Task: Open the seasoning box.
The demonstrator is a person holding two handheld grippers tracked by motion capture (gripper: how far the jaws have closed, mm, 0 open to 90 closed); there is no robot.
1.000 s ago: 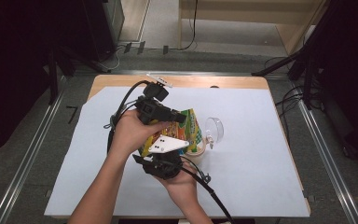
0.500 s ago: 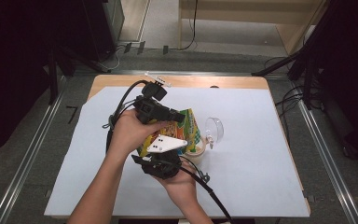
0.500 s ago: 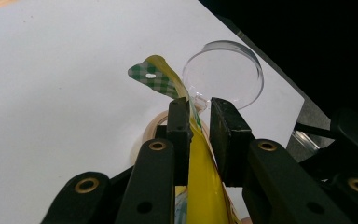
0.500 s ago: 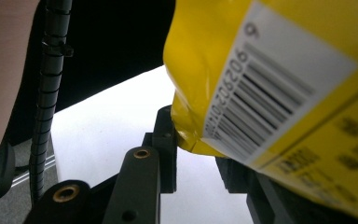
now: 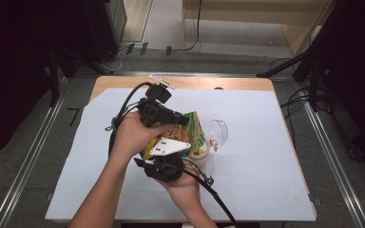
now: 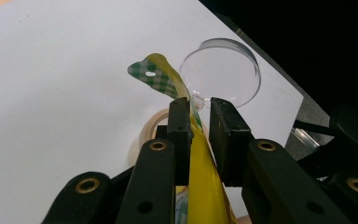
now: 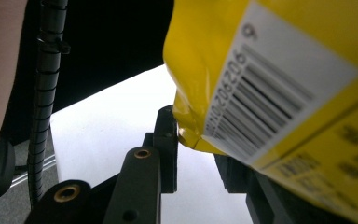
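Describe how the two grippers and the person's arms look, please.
Both grippers are black. The left gripper trails a black cable; the right gripper carries a pale three-cornered plate with dark dots. Its black jaws have brass-ringed holes. The forearms are bare, with no sleeves in view.

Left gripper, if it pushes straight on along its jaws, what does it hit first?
Probably the clear round plastic lid, standing just past the left gripper, whose jaws pinch the yellow snack bag. The roll of tape sits lower left. Depth is uncertain.
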